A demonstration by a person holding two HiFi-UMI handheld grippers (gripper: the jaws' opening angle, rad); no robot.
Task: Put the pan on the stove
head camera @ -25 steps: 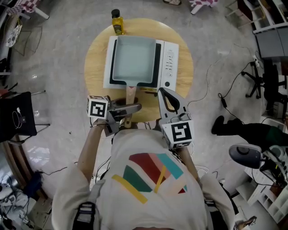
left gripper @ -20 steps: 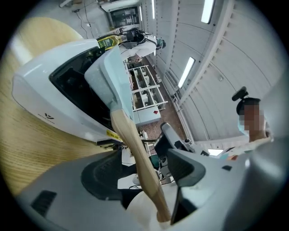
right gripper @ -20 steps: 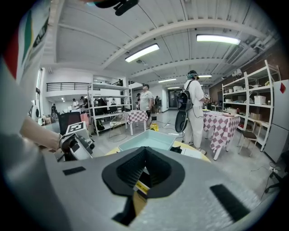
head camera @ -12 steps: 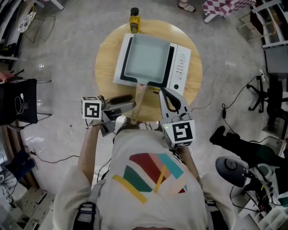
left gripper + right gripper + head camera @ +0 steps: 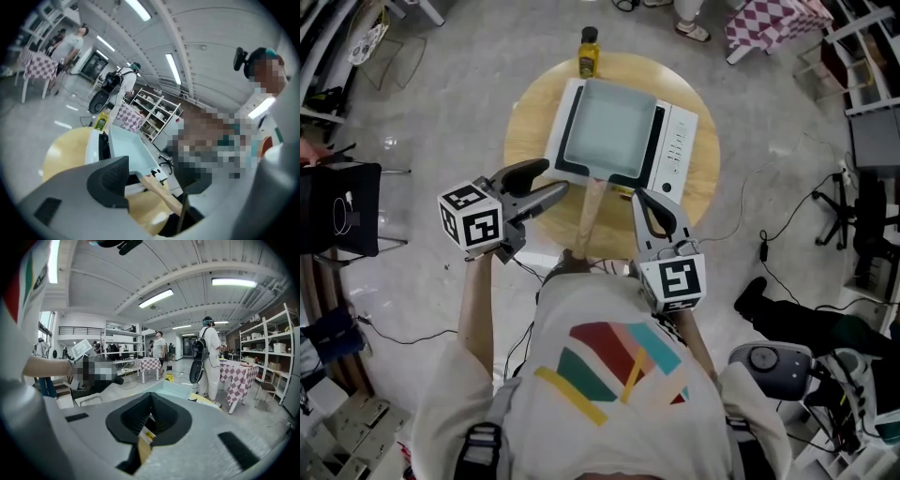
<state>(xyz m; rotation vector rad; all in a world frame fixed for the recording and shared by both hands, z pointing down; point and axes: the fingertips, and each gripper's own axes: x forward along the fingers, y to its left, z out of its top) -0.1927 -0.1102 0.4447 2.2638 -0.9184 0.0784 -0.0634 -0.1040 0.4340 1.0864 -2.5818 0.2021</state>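
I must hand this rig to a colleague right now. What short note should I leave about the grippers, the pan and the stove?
Left gripper: jaws apart, empty, held up to the left of the handle, not touching it.
Right gripper: jaws together, holding nothing, just right of the handle, tips toward the stove.
Things: the pan sits flat on the stove, on the round table; its wooden handle points back toward the person. A yellow bottle stands at the far edge.
Done: the pan is on the stove.
Left: probably only to draw both grippers away.

Round wooden table (image 5: pixel 525 141) carries white stove (image 5: pixel 680 141) and, seemingly, oil bottle (image 5: pixel 589 53).
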